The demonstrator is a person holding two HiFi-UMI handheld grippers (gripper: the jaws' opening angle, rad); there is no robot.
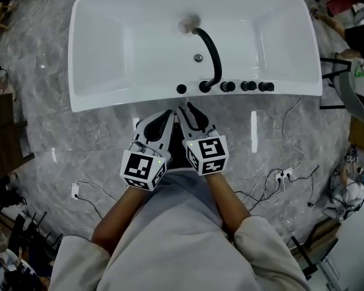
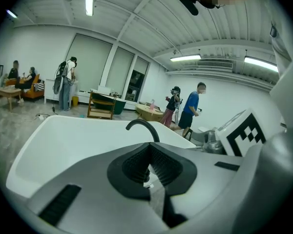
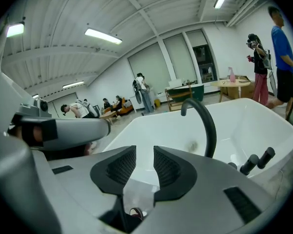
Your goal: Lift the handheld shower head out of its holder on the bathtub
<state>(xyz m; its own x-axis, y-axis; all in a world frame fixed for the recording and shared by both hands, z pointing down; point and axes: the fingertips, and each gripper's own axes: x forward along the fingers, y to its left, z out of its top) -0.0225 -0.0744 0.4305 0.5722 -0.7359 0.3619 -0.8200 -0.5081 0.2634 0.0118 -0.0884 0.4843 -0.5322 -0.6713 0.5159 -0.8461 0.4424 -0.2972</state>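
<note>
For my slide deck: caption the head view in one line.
From above: left tongs and right tongs side by side before the white bathtub, short of its black spout and rim knobs.

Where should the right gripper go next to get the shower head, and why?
Probably forward and a bit right: the right gripper has open fingers with nothing between them, and it hangs short of the bathtub rim, where the black fittings sit. I cannot tell which one lifts out.
</note>
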